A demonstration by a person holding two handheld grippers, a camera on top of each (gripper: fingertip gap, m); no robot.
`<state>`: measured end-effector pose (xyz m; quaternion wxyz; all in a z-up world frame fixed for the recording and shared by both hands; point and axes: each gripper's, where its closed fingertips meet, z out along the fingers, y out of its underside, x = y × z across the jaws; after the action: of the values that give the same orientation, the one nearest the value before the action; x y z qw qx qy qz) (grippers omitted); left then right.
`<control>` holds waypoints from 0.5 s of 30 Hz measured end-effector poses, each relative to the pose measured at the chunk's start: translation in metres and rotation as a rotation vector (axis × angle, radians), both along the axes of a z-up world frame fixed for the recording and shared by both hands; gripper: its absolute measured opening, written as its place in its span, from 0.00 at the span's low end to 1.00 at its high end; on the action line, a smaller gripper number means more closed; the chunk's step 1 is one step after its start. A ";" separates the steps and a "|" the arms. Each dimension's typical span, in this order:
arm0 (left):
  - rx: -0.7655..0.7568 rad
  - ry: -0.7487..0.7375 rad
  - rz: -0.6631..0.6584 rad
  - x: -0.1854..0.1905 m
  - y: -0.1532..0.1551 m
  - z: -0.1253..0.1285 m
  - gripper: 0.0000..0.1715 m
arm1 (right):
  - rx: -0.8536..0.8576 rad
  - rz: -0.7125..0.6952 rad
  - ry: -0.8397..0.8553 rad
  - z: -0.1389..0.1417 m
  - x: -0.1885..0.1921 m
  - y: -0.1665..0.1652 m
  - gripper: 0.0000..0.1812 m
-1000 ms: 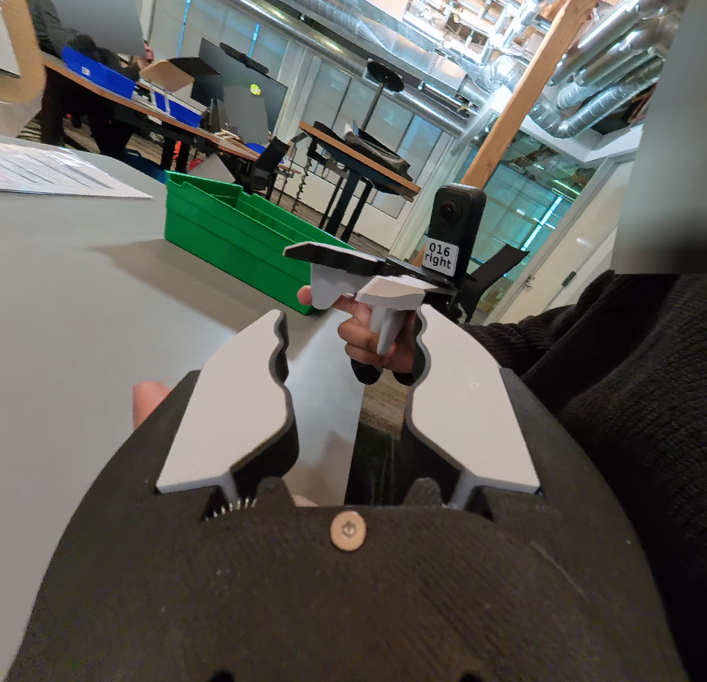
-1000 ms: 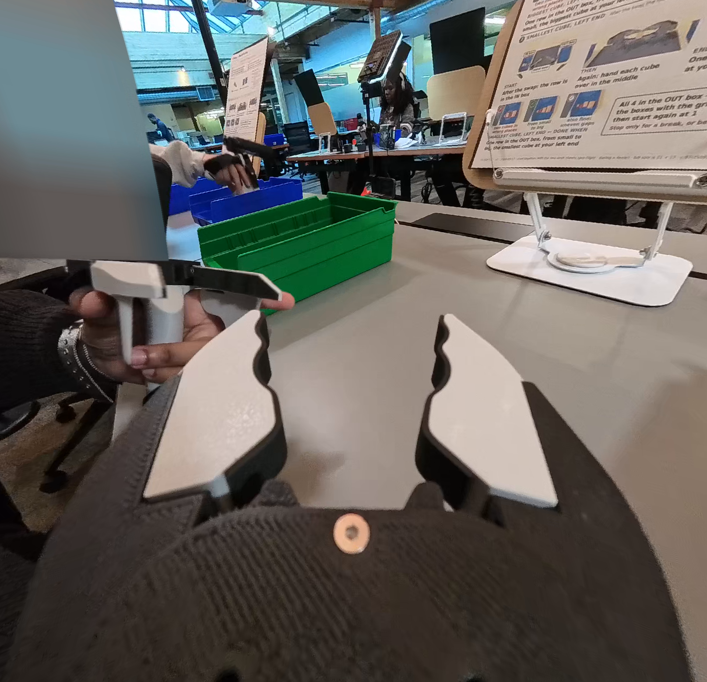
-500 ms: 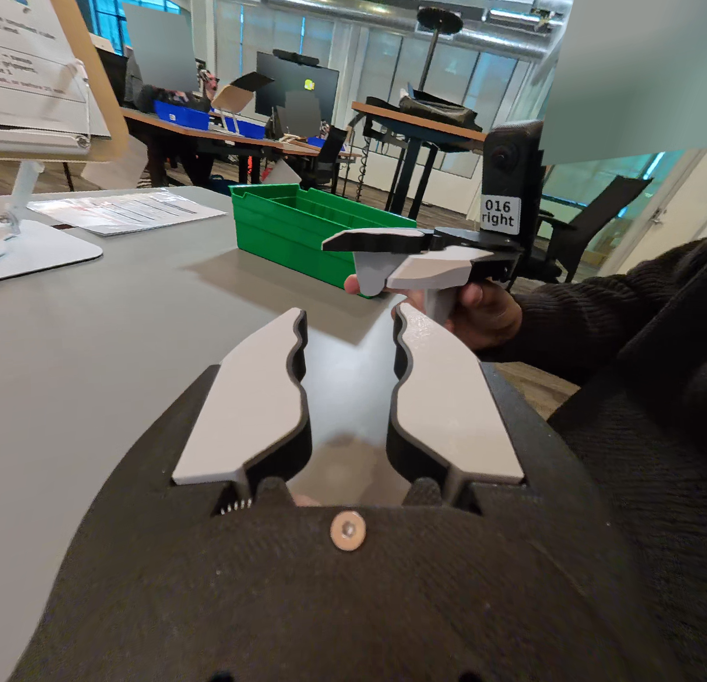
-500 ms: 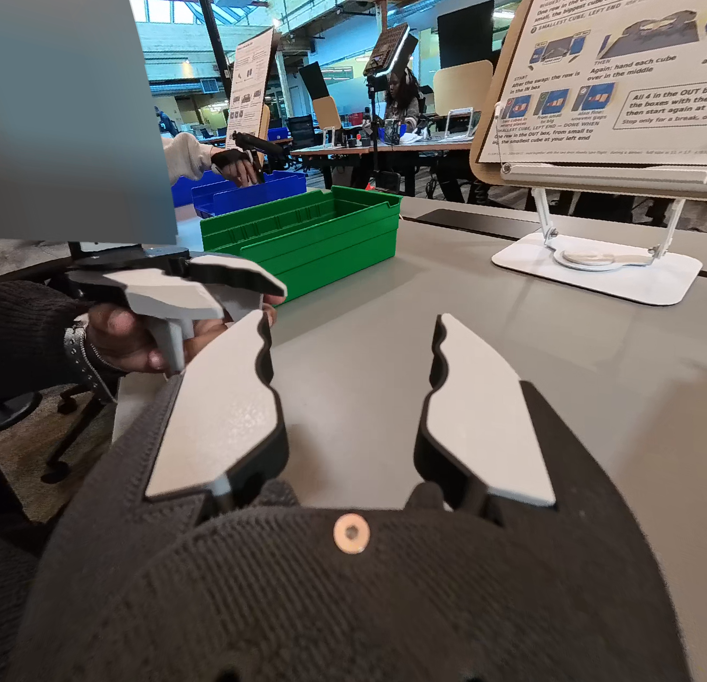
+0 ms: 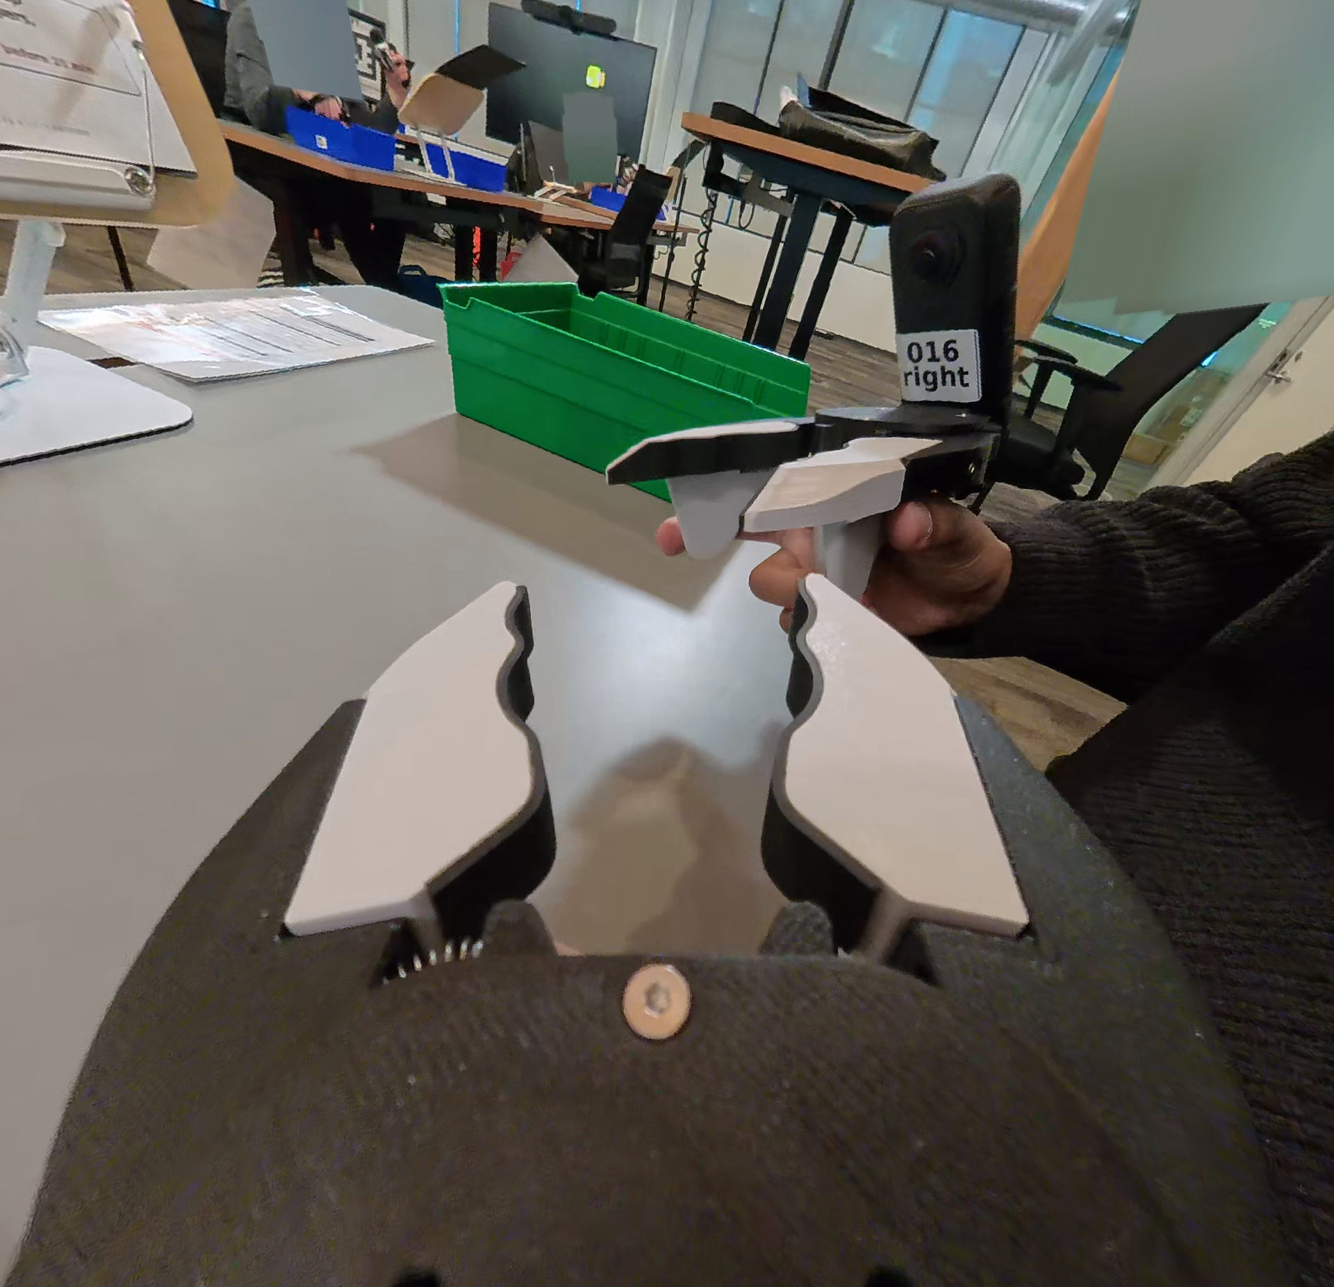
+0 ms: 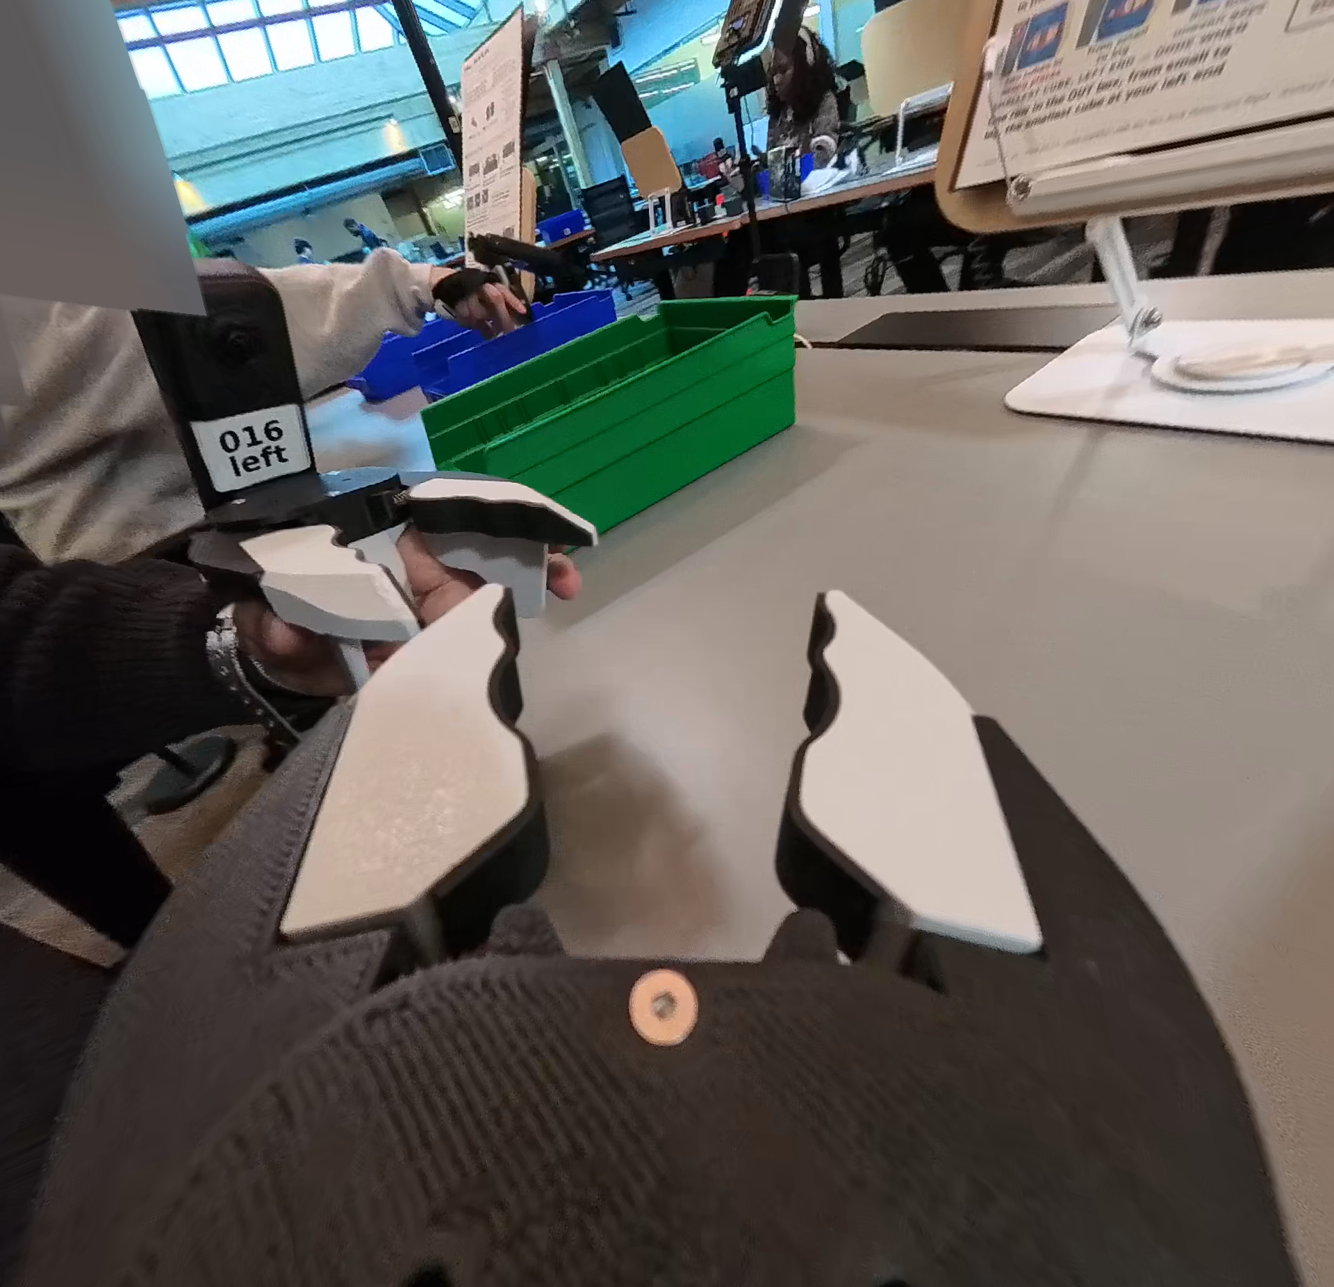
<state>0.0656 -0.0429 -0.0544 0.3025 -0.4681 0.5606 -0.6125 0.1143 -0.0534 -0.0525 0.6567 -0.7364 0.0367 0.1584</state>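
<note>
We hold the left gripper (image 5: 660, 603) and right gripper (image 6: 668, 606) spread, empty, over the smooth grey table (image 5: 216, 531); the ribbed green plastic bin (image 5: 621, 379) stands beyond.

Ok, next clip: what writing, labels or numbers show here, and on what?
I don't quote writing; these things bear it:
White sticker on right gripper, sharp.
Second white sticker on left gripper, sharp.
Instruction board, partly blurred.
Printed sheet on table, too blurred.

Each wrist camera sits low behind its own fingers, close over the grey table (image 5: 216, 567), facing forward (slightly toward each other); both share the green bin (image 5: 621, 379) (image 6: 621, 401).
</note>
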 end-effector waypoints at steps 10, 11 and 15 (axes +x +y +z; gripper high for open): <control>-0.044 0.005 0.027 0.000 0.004 0.003 0.37 | -0.084 -0.254 -0.170 0.028 0.101 -0.030 0.42; -0.052 0.005 0.025 0.000 0.004 0.003 0.36 | -0.109 -0.310 -0.198 0.034 0.123 -0.040 0.42; -0.069 0.011 0.015 0.000 0.002 0.003 0.36 | -0.256 -0.526 -0.313 0.054 0.226 -0.098 0.38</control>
<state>0.0652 -0.0404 -0.0519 0.2876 -0.4859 0.5374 -0.6265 0.3407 -0.1512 0.0014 0.5748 -0.7937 0.1441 -0.1376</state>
